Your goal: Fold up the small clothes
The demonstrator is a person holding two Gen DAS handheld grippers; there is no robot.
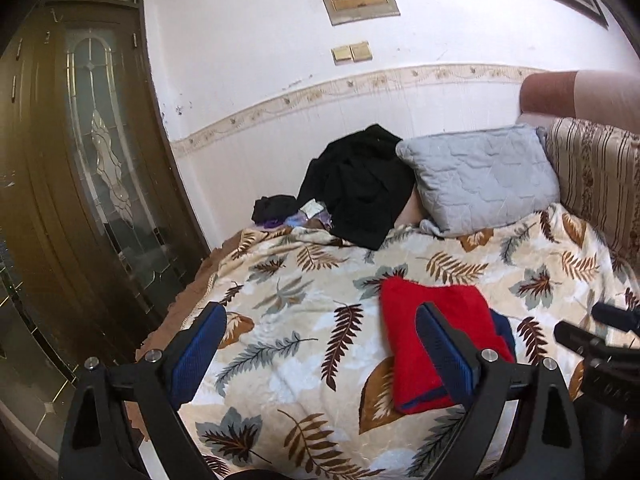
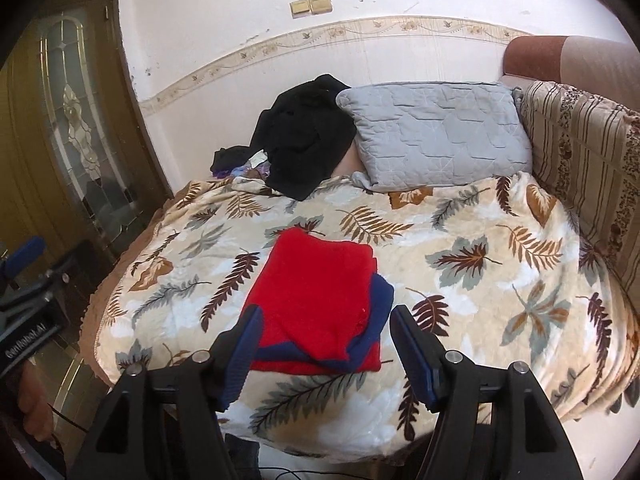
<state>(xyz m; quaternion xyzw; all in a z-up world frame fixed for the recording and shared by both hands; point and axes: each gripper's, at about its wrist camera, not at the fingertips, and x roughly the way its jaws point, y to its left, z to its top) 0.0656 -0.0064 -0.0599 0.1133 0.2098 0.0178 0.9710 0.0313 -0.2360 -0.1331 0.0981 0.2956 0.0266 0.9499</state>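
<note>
The bed [image 2: 460,280], under its leaf-print blanket, carries everything here, so the bearings come from its edges. One red garment with blue trim [image 2: 316,304] lies already folded into a rough rectangle near the middle of the bed, toward the front edge where the person stands. Its long axis runs from that front edge back toward the wall, leaning slightly left.

From where I stand the right gripper [image 2: 326,344] is the nearer one: the garment's near end sits straight ahead of it, between its two fingers as seen from that camera, though the gripper looks to hover above it and not to touch. The left gripper [image 1: 320,344] hangs off to the garment's left, with the cloth lying ahead and to its right, partly behind its right finger. Both grippers are spread wide and hold nothing.

By count: one bed, one grey pillow [image 2: 436,132] at the back edge, one striped cushion [image 2: 580,152] along the right edge, one heap of black clothing [image 2: 304,136] at the back-left corner with a few small dark and purple bits beside it that I cannot tell apart, one red garment, two grippers.

I judge the fold finished, or nearly so.
</note>
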